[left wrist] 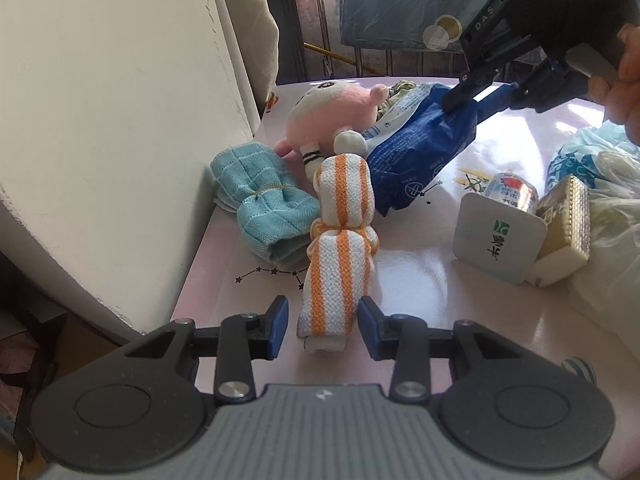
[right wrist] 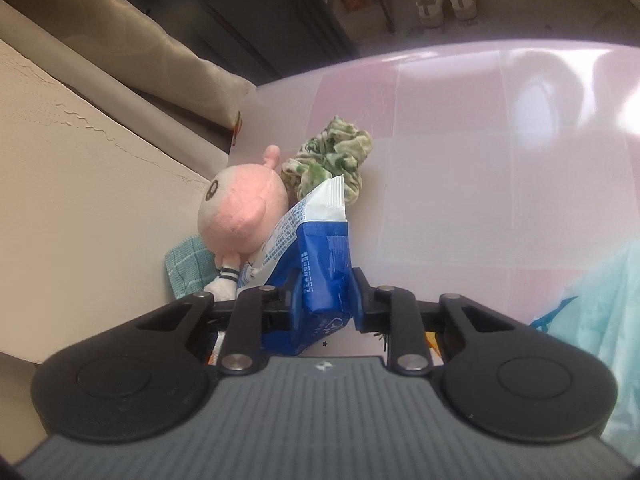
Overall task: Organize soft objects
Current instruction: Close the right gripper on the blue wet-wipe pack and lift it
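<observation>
An orange-and-white striped rolled towel [left wrist: 340, 244] lies on the pink table [left wrist: 420, 280], its near end between the fingers of my left gripper [left wrist: 323, 330], which is open and not touching it. A teal rolled towel [left wrist: 264, 204] lies to its left by the wall. A pink plush toy [left wrist: 332, 114] [right wrist: 240, 210] lies behind. My right gripper [right wrist: 325, 300] [left wrist: 480, 92] is shut on a blue-and-white soft packet [right wrist: 320, 264] [left wrist: 416, 152], next to the plush. A green patterned scrunchie [right wrist: 332, 156] lies beyond.
A cream wall [left wrist: 120, 120] borders the table on the left. A white box [left wrist: 496, 236], a small can [left wrist: 510, 192] and a gold-edged box [left wrist: 568, 220] stand at the right, with pale plastic bags [left wrist: 600, 200] [right wrist: 600, 320] beyond them.
</observation>
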Demonstrator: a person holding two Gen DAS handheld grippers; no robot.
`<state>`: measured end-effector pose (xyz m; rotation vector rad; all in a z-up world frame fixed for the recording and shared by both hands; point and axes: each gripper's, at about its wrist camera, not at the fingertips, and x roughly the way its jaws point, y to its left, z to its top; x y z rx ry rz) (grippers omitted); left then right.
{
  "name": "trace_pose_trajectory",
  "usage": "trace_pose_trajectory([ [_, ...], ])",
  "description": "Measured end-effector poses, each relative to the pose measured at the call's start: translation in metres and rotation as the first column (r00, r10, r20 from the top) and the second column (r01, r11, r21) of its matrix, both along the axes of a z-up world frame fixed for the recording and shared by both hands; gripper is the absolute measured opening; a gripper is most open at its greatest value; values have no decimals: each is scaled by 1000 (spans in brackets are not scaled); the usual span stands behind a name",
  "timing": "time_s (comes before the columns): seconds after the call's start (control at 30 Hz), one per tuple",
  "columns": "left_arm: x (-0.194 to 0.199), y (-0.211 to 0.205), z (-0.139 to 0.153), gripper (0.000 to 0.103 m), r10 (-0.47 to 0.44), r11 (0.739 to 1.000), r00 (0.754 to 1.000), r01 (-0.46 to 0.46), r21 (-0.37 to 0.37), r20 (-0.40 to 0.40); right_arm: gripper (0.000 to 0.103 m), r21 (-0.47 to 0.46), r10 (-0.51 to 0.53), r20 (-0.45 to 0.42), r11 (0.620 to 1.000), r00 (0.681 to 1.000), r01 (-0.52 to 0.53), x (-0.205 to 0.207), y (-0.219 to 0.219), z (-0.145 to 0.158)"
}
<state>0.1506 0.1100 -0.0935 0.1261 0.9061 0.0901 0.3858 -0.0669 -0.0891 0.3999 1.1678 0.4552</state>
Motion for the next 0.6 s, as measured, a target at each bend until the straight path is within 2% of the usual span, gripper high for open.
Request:
trace_pose_trajectory([
  [0.23, -18, 1, 13, 40, -7, 1000, 1000, 7, 1, 27, 19, -37, -16, 55, 999, 998, 18, -19, -22, 45],
  [0.6, -65, 0, 36, 41, -56, 998, 994, 58, -19, 95, 18, 40, -26, 101, 999, 995, 22, -82, -65, 109],
])
